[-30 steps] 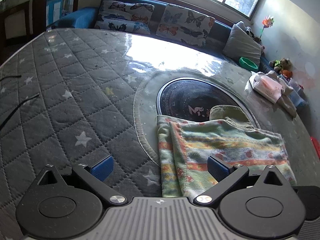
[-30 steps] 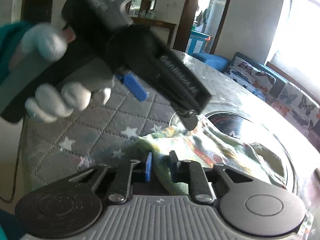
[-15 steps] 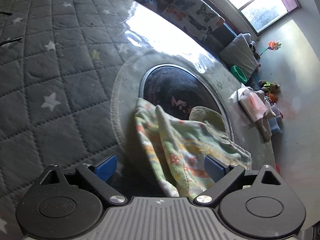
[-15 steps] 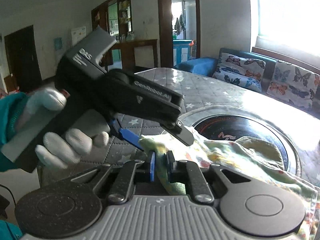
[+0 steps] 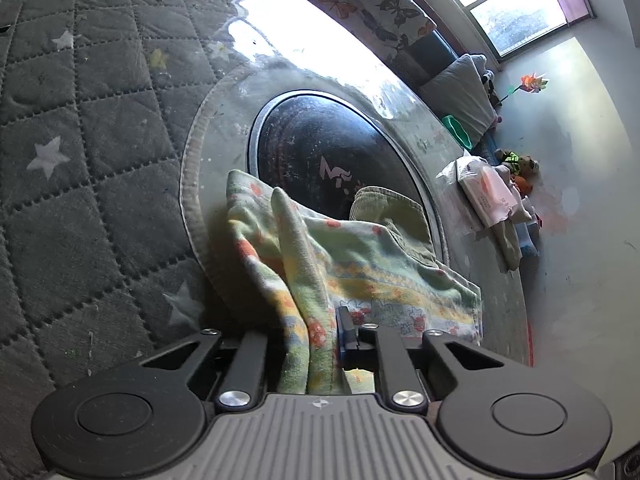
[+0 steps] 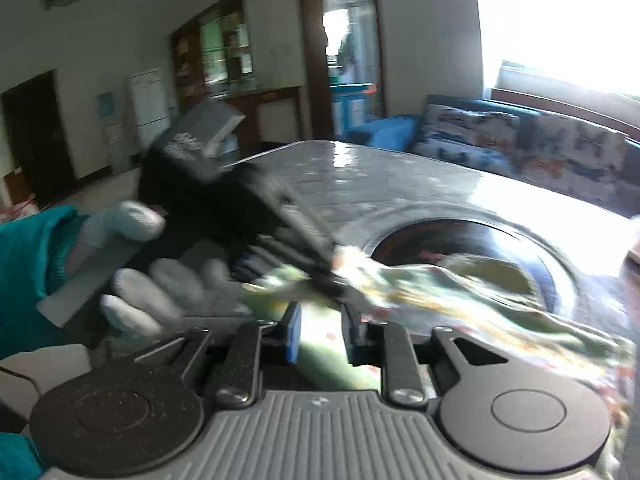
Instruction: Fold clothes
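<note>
A grey quilted cover with white stars (image 5: 92,128) lies over the table's left part. Toward the table's middle sits a round black glass plate (image 5: 332,152) with a pale logo, ringed by a grey mat (image 5: 216,128). At the table's far right edge a pack of tissues (image 5: 486,192) rests on a folded beige cloth (image 5: 508,240). Beyond the far edge stands a blue sofa (image 6: 384,132) with butterfly cushions (image 5: 380,0), a grey pillow (image 5: 460,92) and a green bowl (image 5: 456,130). A pinwheel (image 5: 532,82) and a stuffed toy (image 5: 518,160) stand by the white wall. A window (image 5: 516,8) glows above.
</note>
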